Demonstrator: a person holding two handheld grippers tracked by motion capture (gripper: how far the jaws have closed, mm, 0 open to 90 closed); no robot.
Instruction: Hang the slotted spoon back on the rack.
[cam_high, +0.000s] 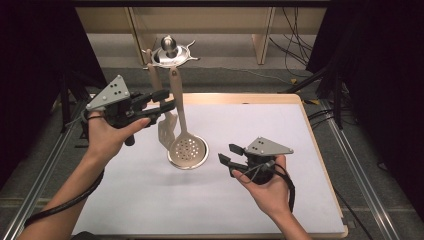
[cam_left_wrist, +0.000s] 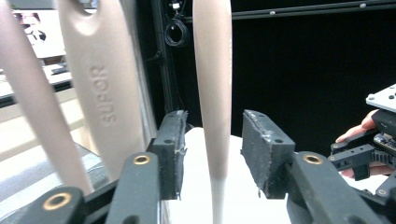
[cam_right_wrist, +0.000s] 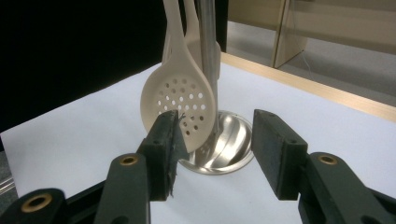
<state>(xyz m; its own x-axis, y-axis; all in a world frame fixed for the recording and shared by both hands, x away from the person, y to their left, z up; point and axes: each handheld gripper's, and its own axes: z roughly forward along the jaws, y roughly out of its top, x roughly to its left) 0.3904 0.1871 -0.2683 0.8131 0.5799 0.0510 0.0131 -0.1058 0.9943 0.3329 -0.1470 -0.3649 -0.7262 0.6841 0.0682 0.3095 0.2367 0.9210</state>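
The left claw (cam_high: 162, 106) stands at the back-left part of the white counter (cam_high: 280, 135), its jaws parted either side of a beige handle (cam_left_wrist: 212, 93) with a gap on both sides. That handle belongs to a utensil hanging from the steel rack (cam_high: 170, 52), beside the perforated skimmer (cam_high: 186, 146) above the round base (cam_right_wrist: 224, 149). The right claw (cam_high: 226, 160) hovers wide and empty just right of the base. Bare counter lies in front and to the right, out to the wooden edge (cam_high: 320, 165).
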